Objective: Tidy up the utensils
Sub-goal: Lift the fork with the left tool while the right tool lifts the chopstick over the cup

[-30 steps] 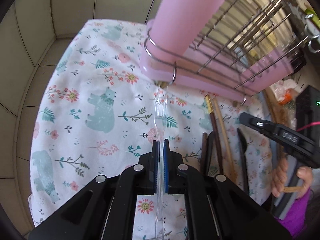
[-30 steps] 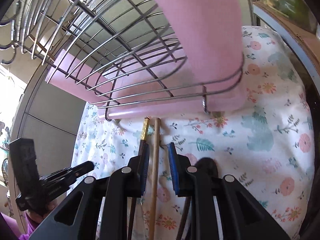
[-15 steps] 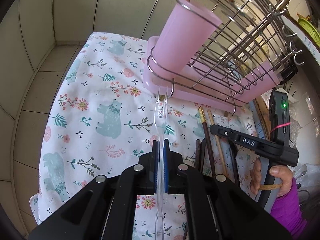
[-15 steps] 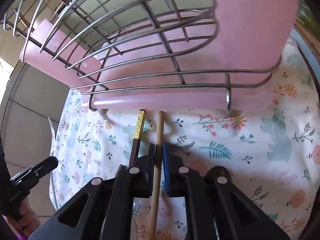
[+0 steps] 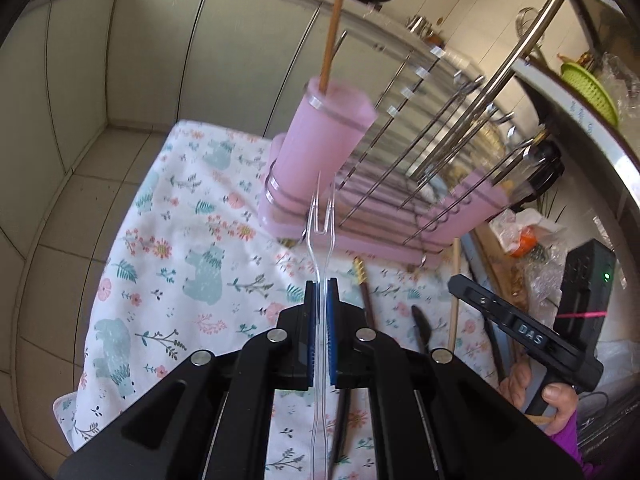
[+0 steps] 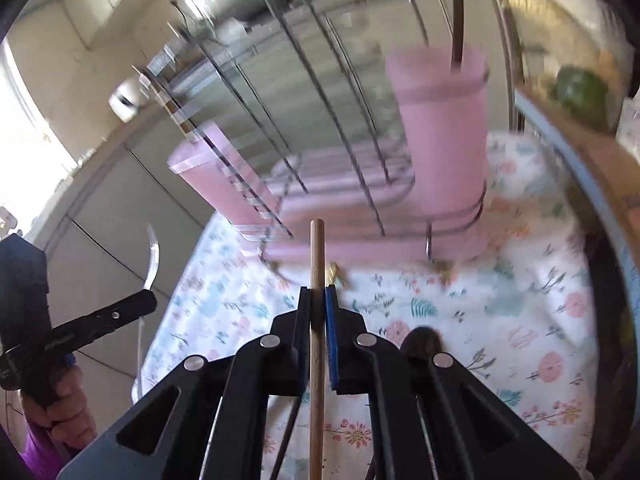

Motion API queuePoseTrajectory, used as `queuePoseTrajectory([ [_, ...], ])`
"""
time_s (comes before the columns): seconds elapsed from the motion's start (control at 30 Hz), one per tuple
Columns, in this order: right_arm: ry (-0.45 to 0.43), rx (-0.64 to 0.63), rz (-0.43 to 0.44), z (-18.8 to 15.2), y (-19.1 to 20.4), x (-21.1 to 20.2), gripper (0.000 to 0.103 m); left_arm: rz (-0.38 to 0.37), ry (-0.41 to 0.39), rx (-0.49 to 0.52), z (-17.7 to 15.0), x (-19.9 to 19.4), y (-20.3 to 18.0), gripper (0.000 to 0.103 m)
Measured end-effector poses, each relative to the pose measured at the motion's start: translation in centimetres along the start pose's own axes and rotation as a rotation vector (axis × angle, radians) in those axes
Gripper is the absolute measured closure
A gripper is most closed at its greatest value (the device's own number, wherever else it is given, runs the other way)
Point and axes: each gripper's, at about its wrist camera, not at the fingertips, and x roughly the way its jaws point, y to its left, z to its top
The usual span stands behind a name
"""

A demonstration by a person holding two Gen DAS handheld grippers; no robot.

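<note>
In the left wrist view, the left gripper (image 5: 321,292) sits at lower centre, its jaws closed tight on a clear plastic two-pronged fork (image 5: 320,240) whose prongs point up toward the pink plastic utensil cup (image 5: 326,140) in the middle of the frame. The cup hangs in a wire ring at the near end of a chrome wire dish rack with a pink drip tray (image 5: 420,184), which stands on a bench covered by a white cloth printed with bears and flowers (image 5: 168,240). One thin brown wooden stick (image 5: 332,28) already stands in the cup, rising to the top of the frame. Right of the gripper, dark utensils (image 5: 366,300) lie on the cloth (their exact kinds are hard to tell). At the right edge a hand (image 5: 548,396) carries the other tool.

In the right wrist view, blurred across the rack, the right gripper (image 6: 319,300) at lower centre has its jaws closed on a pale wooden chopstick (image 6: 317,248) that points up the frame toward the rack's base; the cup stands at upper right. A gold-tipped dark chopstick (image 6: 332,272) peeks out just right of the fingers, on the cloth.

By my reading the job is partly done: one piece is stowed, two are in the grippers clear of the cloth, and several remain lying down.
</note>
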Motion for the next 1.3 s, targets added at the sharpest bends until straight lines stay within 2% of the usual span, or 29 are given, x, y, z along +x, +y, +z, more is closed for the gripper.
queuePoseTrajectory([
  [0.13,-0.082,-0.002,0.014,0.8,0.0,-2.8,0.096,-0.006,-0.057,0.020,0.6,-1.4,-1.3,0.099],
  [0.33,-0.160,-0.011,0.018,1.9,-0.3,-6.0,0.096,-0.014,-0.147,0.055,1.8,-3.4,-3.4,0.099],
  [0.5,-0.254,-0.043,0.003,4.7,-0.2,-9.1,0.096,-0.021,-0.216,0.065,3.6,-4.4,-4.5,0.099],
  [0.67,-0.409,-0.088,-0.024,9.1,0.2,-13.4,0.096,-0.042,-0.271,0.052,5.2,-5.1,-4.9,0.099],
  [0.83,-0.582,-0.116,-0.058,12.8,0.9,-15.9,0.096,-0.055,-0.298,0.039,6.2,-4.9,-4.7,0.099],
  [0.9,-0.656,-0.122,-0.084,13.9,1.0,-16.2,0.096,-0.052,-0.309,0.036,6.8,-4.9,-4.5,0.099],
  [1.1,-0.785,-0.170,-0.187,15.9,1.3,-15.4,0.096,-0.055,-0.374,0.021,8.9,-5.3,-4.1,0.099],
  [1.23,-0.795,-0.165,-0.209,16.3,-0.2,-13.3,0.096,-0.050,-0.427,0.022,10.0,-5.4,-4.4,0.099],
  [1.3,-0.756,-0.147,-0.209,16.2,-1.1,-11.6,0.096,-0.049,-0.464,0.022,10.7,-5.4,-4.6,0.099],
])
